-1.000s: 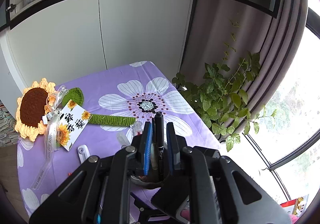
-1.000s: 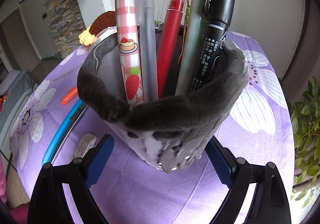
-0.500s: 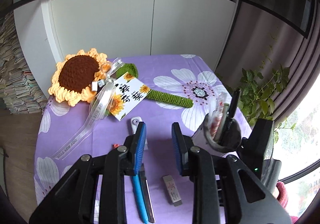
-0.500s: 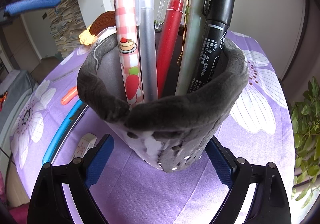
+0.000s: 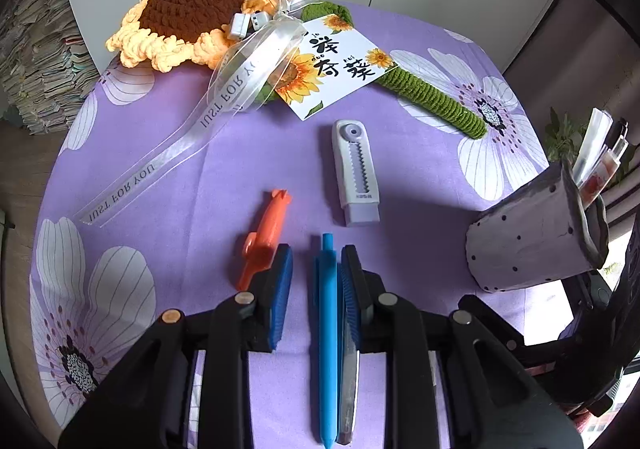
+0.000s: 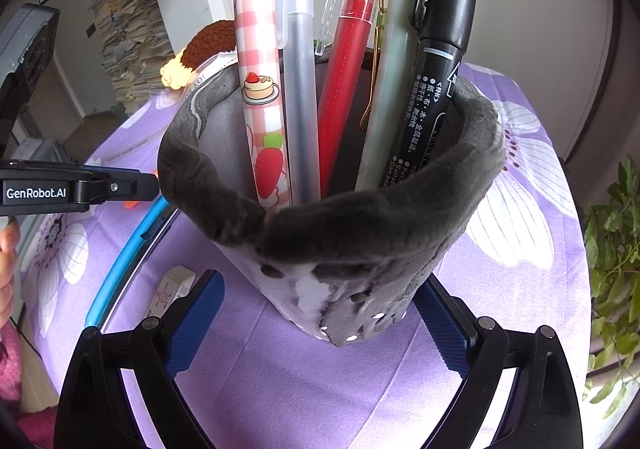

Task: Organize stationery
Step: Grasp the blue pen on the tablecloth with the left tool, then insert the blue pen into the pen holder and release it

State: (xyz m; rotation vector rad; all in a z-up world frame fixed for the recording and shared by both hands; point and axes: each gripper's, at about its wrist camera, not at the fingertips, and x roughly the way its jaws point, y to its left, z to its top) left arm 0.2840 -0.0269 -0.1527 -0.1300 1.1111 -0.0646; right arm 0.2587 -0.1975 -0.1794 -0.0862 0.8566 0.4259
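Note:
A blue pen [image 5: 326, 329] lies on the purple flowered cloth [image 5: 200, 177] between the fingers of my left gripper [image 5: 317, 251], close to the right pad; the pads stand apart from it. A grey pen [image 5: 347, 389] lies beside it under the right finger. An orange pen [image 5: 266, 233] and a white correction tape [image 5: 356, 173] lie just ahead. My right gripper [image 6: 318, 285] straddles the grey plush pen holder [image 6: 360, 233]; its jaws are opening and the pads do not press. Several pens stand in the holder, among them a black marker [image 6: 436, 89].
A crocheted sunflower [image 5: 192, 9] with a ribbon and a card [image 5: 336, 65] fills the far side of the table. A small white eraser [image 6: 172, 289] lies left of the holder. A person's hand [image 6: 6, 249] shows at the left edge. A plant [image 6: 612, 249] stands past the table's right edge.
My left gripper let go of the black marker in the holder, swung left and sank over the blue pen. The right gripper stayed around the holder.

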